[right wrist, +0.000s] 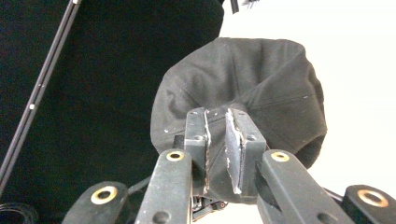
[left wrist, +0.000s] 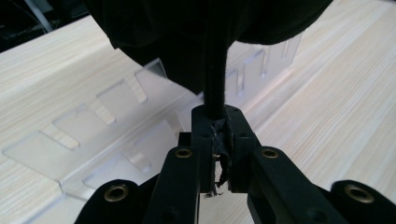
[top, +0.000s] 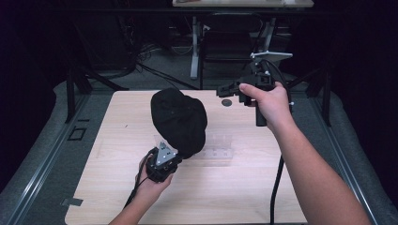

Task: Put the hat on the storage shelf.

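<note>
A black cap is held up over the middle of the wooden table. My left gripper comes at it from below and is shut on its lower edge. In the left gripper view the jaws pinch a thin black fold of the cap. My right gripper is held in the air to the right of the cap, pointing left at it and not touching it. In the right gripper view its pads stand a narrow gap apart with nothing between them, and the cap lies beyond.
A clear acrylic stand with slots lies flat on the table just right of the left gripper, also under the cap in the left gripper view. A small dark round spot sits near the table's far edge. Dark floor, cables and desk legs lie beyond.
</note>
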Available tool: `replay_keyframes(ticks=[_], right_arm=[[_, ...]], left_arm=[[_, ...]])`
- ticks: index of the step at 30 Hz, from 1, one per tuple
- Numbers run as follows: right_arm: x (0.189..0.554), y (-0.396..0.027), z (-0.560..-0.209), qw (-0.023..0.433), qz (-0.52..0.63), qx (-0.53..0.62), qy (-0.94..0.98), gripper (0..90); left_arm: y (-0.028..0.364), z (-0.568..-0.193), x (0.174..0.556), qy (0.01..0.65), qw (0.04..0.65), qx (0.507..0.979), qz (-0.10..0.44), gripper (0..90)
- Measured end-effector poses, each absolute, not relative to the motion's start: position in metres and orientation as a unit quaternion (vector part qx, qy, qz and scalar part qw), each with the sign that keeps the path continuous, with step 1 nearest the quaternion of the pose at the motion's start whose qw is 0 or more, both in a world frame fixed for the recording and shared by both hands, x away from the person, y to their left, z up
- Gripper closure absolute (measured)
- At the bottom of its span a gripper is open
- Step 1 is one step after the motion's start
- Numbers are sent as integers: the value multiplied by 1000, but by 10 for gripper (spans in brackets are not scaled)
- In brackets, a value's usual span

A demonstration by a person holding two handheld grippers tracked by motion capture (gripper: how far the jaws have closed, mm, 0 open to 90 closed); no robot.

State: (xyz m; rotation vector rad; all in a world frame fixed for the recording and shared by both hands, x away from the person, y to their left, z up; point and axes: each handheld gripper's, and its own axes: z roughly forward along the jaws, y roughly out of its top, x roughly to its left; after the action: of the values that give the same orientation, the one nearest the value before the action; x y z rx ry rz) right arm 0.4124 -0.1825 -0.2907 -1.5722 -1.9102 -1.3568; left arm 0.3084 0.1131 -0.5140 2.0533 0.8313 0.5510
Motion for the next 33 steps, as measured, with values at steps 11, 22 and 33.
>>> replay_keyframes(ticks=[11,22,33], right_arm=[[411,-189,-296,149,-471,-557,-668,784],[403,-194,-299,117,-457,-559,-682,772],[391,-198,-305,86,-438,-557,-701,755]], left_arm=[[116,-533,303,340,409,818,219,848],[123,-537,303,349,419,810,214,834],[143,-530,296,363,415,805,219,679]])
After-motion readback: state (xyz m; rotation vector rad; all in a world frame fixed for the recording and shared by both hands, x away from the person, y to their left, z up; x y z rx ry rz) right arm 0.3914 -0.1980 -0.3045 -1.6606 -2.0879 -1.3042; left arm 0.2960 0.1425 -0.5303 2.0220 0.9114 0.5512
